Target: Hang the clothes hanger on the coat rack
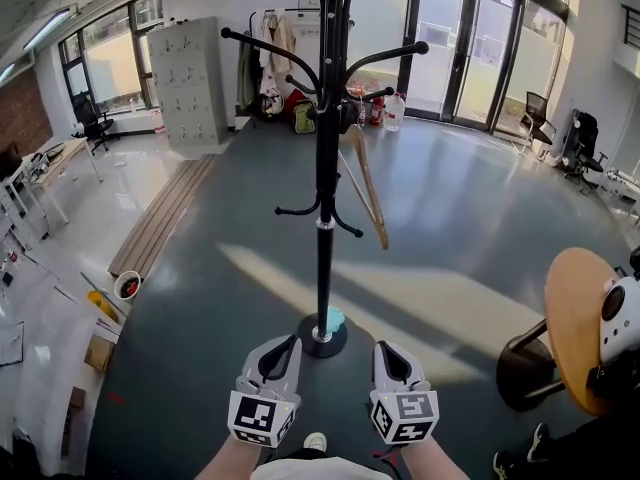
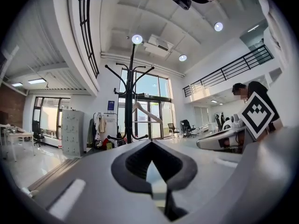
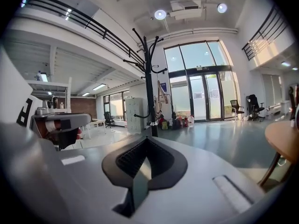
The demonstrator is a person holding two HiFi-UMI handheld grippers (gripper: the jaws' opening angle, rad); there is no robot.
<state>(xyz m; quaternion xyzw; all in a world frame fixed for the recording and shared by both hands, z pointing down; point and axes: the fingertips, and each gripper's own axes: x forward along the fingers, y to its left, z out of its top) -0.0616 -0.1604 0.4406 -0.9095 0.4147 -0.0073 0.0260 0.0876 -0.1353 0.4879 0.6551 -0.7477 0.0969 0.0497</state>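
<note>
So, the hanger is hanging off a right-side arm of the rack, which looks done to me. Left gripper and right gripper sit low near the base, jaws closed on nothing. I'd steer clear of the pole so nothing swings off. No readable writing; the far poster is too small.
</note>
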